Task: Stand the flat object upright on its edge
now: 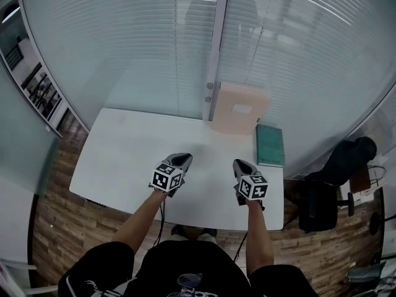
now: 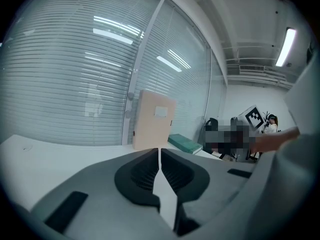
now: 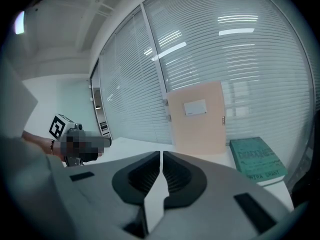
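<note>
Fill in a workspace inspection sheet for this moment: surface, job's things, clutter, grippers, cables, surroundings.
Surface: white table, carrying things only at its far right.
Job's things: green book lies flat at the table's far right; beige folder stands upright next to it at the glass wall.
Clutter: nothing seen.
Grippers: left gripper and right gripper are both shut with nothing between the jaws. They are over the near part of the table, apart from book and folder.
Cables: thin dark cable hangs below the left gripper past the near table edge; a similar one hangs below the right.
Surroundings: glass wall with blinds, wood floor, black chair at the right.
</note>
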